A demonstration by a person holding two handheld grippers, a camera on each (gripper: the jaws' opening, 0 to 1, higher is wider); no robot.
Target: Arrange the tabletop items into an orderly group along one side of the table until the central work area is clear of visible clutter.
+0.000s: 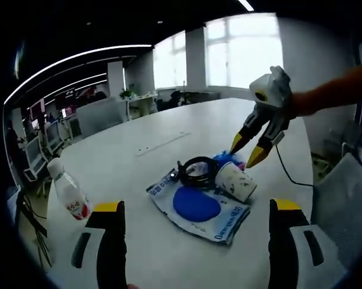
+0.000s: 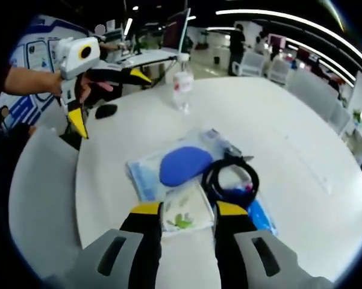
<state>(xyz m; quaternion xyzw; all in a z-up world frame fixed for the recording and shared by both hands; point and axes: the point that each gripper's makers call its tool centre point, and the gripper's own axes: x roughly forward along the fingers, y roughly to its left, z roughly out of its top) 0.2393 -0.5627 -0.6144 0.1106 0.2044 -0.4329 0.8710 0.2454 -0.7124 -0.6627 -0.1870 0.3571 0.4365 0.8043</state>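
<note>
A white paper cup (image 1: pixel 236 180) (image 2: pixel 182 215) lies on its side on a clear plastic bag with a blue oval pad (image 1: pixel 196 205) (image 2: pixel 184 165). Beside the cup are a coiled black cable (image 1: pixel 197 171) (image 2: pixel 230 177) and a blue packet (image 1: pixel 229 158) (image 2: pixel 259 217). My right gripper (image 1: pixel 247 152) (image 2: pixel 189 209) hovers open just over the cup, a jaw on each side of it. My left gripper (image 1: pixel 196 206) (image 2: pixel 111 102) stands wide open with nothing in it, back from the pile. A white bottle with a red label (image 1: pixel 69 192) (image 2: pixel 182 87) stands apart near the table edge.
The round white table (image 1: pixel 168 126) (image 2: pixel 277 120) has a grey chair (image 1: pixel 343 205) (image 2: pixel 39 198) pushed up at the near edge. A thin black cord (image 1: pixel 289 174) trails off the table edge. Office desks and chairs stand further off.
</note>
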